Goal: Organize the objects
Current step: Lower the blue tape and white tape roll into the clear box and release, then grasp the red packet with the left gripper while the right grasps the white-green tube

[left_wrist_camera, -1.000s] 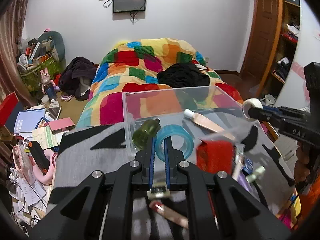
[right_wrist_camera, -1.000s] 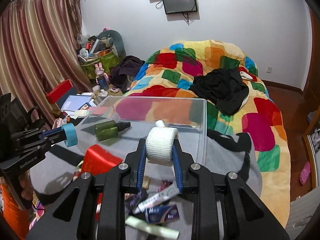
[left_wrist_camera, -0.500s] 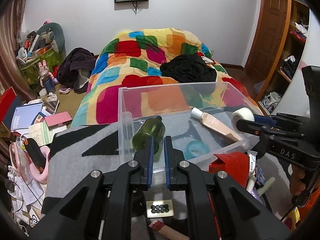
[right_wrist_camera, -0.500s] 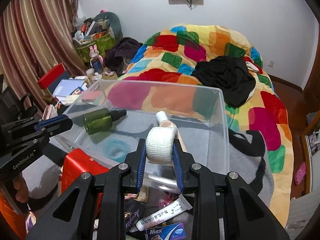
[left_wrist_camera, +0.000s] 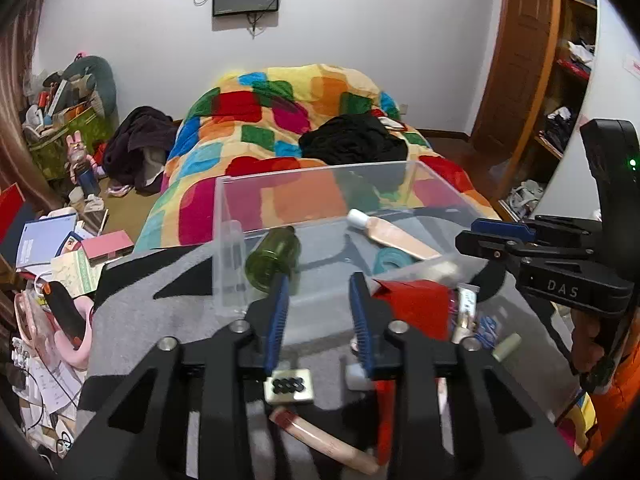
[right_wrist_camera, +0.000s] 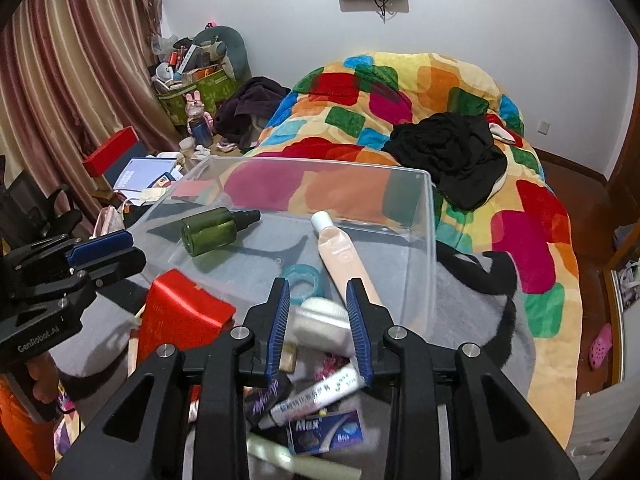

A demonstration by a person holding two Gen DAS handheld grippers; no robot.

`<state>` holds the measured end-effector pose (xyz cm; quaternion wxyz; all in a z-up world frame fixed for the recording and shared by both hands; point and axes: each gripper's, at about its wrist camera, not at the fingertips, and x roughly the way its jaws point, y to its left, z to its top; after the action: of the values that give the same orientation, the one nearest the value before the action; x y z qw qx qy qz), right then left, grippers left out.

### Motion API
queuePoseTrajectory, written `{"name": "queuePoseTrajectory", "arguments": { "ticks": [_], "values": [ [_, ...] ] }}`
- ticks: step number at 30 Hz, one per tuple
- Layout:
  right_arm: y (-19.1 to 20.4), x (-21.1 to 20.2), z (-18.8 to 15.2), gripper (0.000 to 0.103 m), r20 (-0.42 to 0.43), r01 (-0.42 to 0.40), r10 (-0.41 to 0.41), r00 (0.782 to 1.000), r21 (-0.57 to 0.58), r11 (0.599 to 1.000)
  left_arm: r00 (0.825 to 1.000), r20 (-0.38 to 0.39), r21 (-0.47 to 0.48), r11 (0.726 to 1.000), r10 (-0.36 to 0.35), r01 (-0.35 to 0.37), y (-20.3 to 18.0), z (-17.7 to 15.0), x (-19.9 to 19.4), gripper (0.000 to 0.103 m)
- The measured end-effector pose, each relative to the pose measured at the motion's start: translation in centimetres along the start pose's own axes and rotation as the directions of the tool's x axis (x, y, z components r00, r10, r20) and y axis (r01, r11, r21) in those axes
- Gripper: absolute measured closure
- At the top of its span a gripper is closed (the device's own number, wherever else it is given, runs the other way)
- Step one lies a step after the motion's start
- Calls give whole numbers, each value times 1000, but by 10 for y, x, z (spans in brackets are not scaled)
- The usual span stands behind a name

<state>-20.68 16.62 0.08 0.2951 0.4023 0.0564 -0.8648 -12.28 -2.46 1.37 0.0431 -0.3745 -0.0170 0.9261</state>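
Note:
A clear plastic box (right_wrist_camera: 420, 216) stands on the grey cloth and also shows in the left wrist view (left_wrist_camera: 228, 240). In it lie a green bottle (right_wrist_camera: 212, 230), a pink tube (right_wrist_camera: 340, 256), a blue tape ring (right_wrist_camera: 304, 278) and a white bandage roll (right_wrist_camera: 324, 320) by the near wall. My right gripper (right_wrist_camera: 318, 292) is open and empty just above the white roll. My left gripper (left_wrist_camera: 318, 292) is open and empty in front of the box's near wall, beside the green bottle (left_wrist_camera: 274, 258).
A red packet (right_wrist_camera: 180, 312) lies left of the box. Loose tubes and a blue Max packet (right_wrist_camera: 324, 432) lie on the cloth (right_wrist_camera: 472, 312) below my right gripper. A pink tube (left_wrist_camera: 324, 436) lies under my left gripper. A colourful bed (right_wrist_camera: 440, 92) is behind; clutter fills the floor at left.
My right gripper opened and let the white roll drop into the box. My left gripper, which had released the blue tape ring into the box, opened wide and drew back.

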Motion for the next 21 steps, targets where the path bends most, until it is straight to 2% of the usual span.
{"name": "queuePoseTrajectory", "arguments": {
  "ticks": [3,6,10,15,17,21],
  "values": [
    [-3,-10,-7,75,9,-3,3,1000,3,1000,1000,7,16,1000,-13,12,-9,-4,-5,50],
    [-7,-19,-16,71,11,-9,9,1000,5,1000,1000,-7,44,999,-28,28,-21,-10,-3,44],
    [-10,-24,-34,67,-14,-11,11,1000,-10,1000,998,-55,70,997,-32,36,-35,-18,9,29],
    [-11,-24,-60,63,-67,-31,29,997,-30,999,993,-114,96,994,-35,46,-50,-26,25,17],
    [-12,-20,-69,58,-93,-54,51,994,-35,998,992,-129,115,993,-17,32,-55,-30,32,16],
    [-9,-11,-84,57,-143,-93,85,986,-49,994,991,-136,109,994,-2,17,-55,-34,37,14]
  ]
}}
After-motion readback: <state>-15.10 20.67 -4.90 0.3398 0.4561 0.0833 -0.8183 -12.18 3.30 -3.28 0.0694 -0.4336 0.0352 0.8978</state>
